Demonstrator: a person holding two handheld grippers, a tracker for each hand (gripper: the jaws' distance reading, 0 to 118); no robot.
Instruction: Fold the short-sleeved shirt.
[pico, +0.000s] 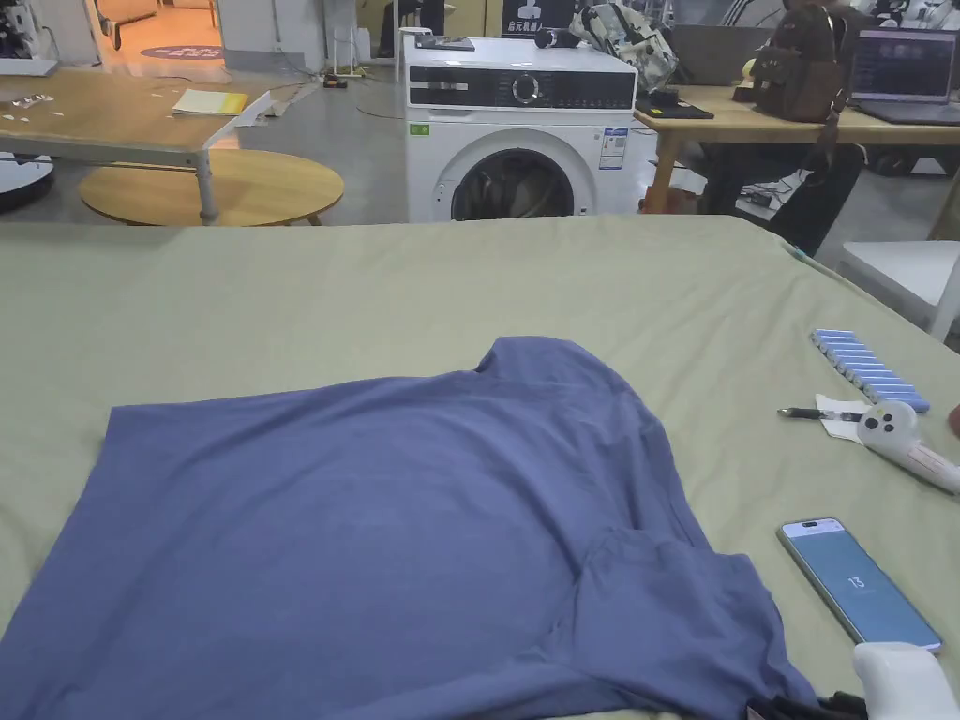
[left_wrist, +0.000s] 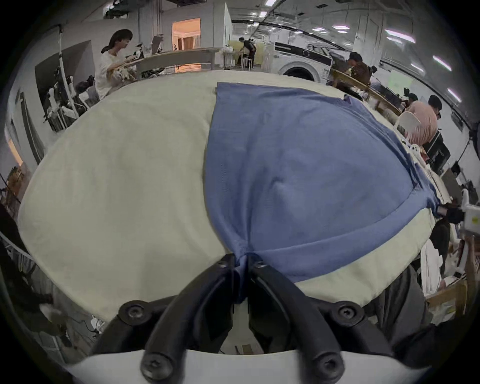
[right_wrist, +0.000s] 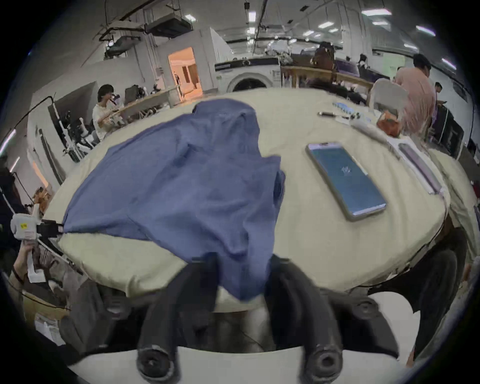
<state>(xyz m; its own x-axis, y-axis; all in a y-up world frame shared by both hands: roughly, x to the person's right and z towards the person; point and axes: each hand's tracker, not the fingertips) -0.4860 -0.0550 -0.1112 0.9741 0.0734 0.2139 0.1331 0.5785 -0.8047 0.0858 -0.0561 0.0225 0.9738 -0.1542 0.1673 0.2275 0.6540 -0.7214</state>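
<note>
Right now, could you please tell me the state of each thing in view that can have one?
shirt: spread on the table, not yet folded, near edge pinched at both ends.
left gripper: shut on the shirt's corner.
right gripper: jaws apart with shirt cloth between them; grip unclear.
phone: lying flat, screen lit.
washing machine: door open.
laptop: lid open, screen on.

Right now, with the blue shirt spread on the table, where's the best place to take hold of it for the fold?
Probably at the near edge, from the person's side. The shirt lies flat with its collar on the far side. The left claw is shut on the near hem corner; the right claw has the near sleeve's cloth between its jaws. Gripping both near corners lets that edge lift evenly.
</note>
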